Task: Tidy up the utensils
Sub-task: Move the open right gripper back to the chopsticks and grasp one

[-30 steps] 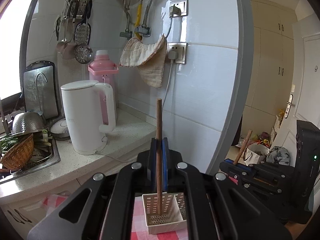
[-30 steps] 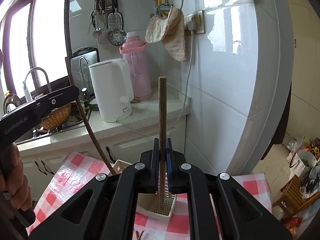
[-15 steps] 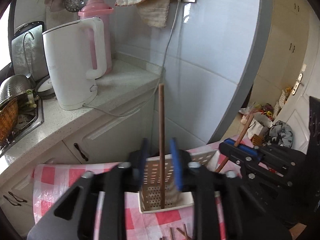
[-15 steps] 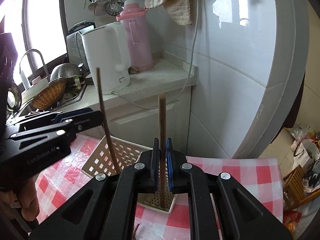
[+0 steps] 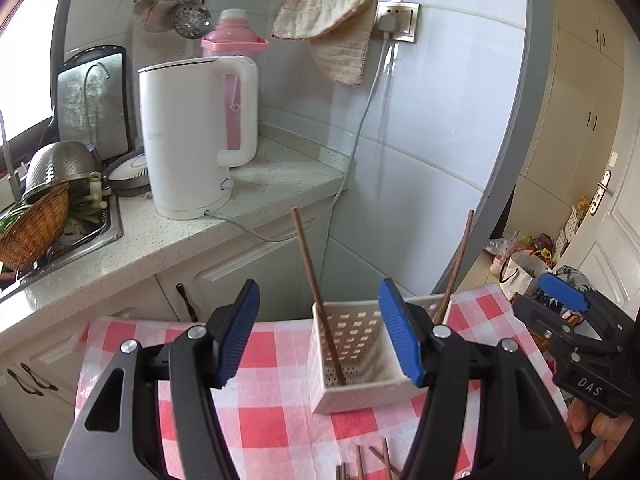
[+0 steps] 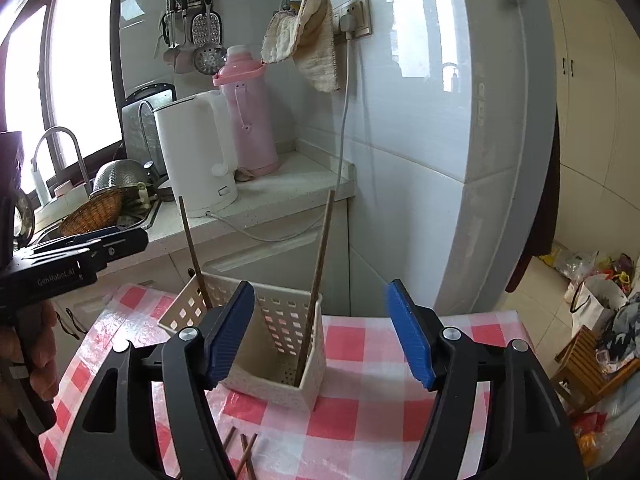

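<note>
Standing two slim wooden chopsticks in perforated square white holder | left gripper fingers apart | right gripper fingers apart

A: Where's the basket?
B: On the tablecloth, in front of the cabinets. One chopstick leans in its left part, another at its right edge.
A: And behind?
B: The kettle on the surface, a flask behind it, the sink to the left.
A: Nearer us?
B: Loose sticks, probably more chopsticks, lie before the basket.
</note>
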Available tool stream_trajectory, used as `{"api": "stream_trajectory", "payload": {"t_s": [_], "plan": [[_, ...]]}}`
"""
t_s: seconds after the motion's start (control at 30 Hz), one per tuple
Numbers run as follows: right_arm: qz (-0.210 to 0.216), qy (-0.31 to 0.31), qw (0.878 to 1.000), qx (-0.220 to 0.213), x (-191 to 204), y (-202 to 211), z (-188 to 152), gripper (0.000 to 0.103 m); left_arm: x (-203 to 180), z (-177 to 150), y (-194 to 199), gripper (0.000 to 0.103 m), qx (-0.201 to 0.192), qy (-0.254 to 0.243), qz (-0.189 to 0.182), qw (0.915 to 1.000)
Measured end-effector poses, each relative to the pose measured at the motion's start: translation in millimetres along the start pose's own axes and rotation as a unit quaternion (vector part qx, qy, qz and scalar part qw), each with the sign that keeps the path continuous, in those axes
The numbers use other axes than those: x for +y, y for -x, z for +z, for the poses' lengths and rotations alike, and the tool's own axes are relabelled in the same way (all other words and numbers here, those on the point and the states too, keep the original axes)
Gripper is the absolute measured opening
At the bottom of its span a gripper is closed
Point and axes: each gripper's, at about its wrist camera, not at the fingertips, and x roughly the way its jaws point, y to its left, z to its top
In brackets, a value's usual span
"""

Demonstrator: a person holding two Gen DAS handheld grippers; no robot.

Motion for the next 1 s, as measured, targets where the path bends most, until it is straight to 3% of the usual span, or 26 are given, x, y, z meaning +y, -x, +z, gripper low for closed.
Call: {"api": "stream_trajectory", "payload": {"t_s": [0.27, 0.63, 0.77, 0.9, 1.0], "plan": [[-0.022, -0.019, 0.999, 0.015, -13.6, 38.0, -78.7, 0.076, 26.6, -65.5, 45.3, 0.062, -0.007, 0.022, 0.007, 0.9997], [-0.027, -0.039, 0.994, 0.1, -16.1, 54.9, -192.2, 0.078, 56.6, -183.3, 88.1, 0.062, 0.027, 0.04, 0.023, 0.9986], [-0.04, -0.036, 0.991, 0.119, -12.4, 56.2, -213.6, 0.078, 62.0, -217.7, 86.3, 0.061, 0.059, 0.059, 0.006, 0.9965], [-0.034, -0.018, 0.992, 0.121, 1.6, 56.2, -217.6, 0.078, 50.8, -236.6, 73.7, 0.06, 0.087, 0.048, -0.015, 0.9949], [-0.028, 0.002, 0.993, 0.117, 16.3, 55.4, -213.2, 0.078, 33.4, -241.3, 65.2, 0.05, 0.096, 0.028, -0.037, 0.9943]]}}
